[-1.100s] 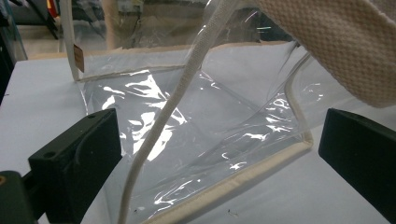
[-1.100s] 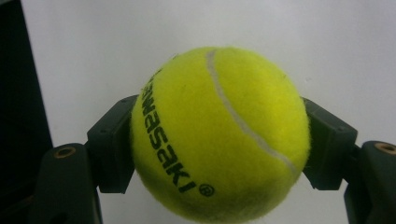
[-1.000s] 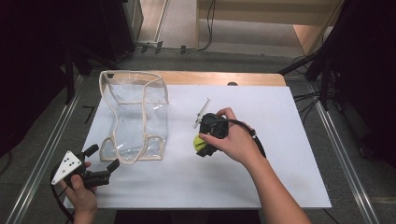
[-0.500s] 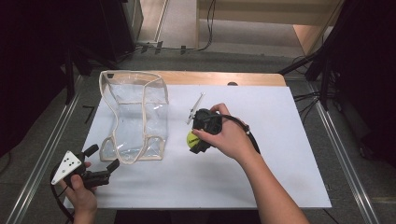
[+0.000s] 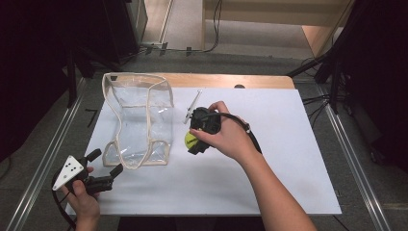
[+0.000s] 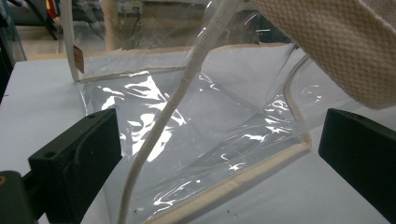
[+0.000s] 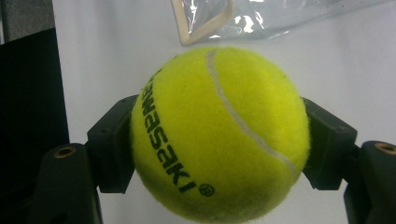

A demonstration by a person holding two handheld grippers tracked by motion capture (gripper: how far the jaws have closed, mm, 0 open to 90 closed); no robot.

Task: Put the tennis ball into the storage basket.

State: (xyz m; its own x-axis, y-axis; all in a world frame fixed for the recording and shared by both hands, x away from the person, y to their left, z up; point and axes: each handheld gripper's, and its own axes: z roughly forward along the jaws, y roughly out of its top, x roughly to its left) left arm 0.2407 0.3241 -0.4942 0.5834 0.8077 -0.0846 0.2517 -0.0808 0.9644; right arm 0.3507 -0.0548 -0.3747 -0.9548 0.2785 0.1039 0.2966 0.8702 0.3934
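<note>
Right gripper clamped on a yellow ball, both jaws pressed against its sides, black lettering and a white seam facing the right gripper view. Ball held over the white surface, just right of the clear bag, close to it but apart. Bag standing on the surface's left half, cream-trimmed, mouth up. Thin white stick lying just beyond the right gripper. Left gripper at the near left corner of the surface, jaws spread wide and holding nothing, aimed at the bag's near corner; cream strap hanging between the jaws in the left gripper view, untouched by either. Grey spotted plate on top of the left gripper.
</note>
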